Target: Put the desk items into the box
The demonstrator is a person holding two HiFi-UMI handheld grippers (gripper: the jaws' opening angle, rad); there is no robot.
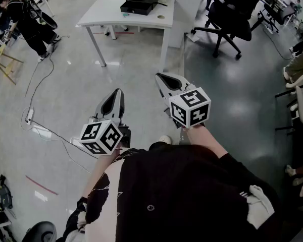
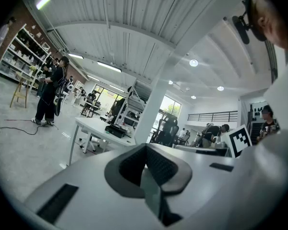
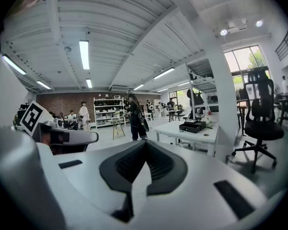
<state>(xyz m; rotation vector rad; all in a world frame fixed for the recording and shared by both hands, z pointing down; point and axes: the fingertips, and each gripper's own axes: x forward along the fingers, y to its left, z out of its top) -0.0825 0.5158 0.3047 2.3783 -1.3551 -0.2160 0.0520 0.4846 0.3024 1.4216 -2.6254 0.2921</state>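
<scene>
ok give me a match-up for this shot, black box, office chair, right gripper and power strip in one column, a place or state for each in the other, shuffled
Things:
1. black box
2. office chair
3. right gripper
4. power strip

Places or states:
A. on the floor near the head view's left edge
B. jaws together, holding nothing
C. on the white desk
D. standing to the right of the desk in the head view

Pairs: 1-C, 2-D, 3-B, 4-A
</scene>
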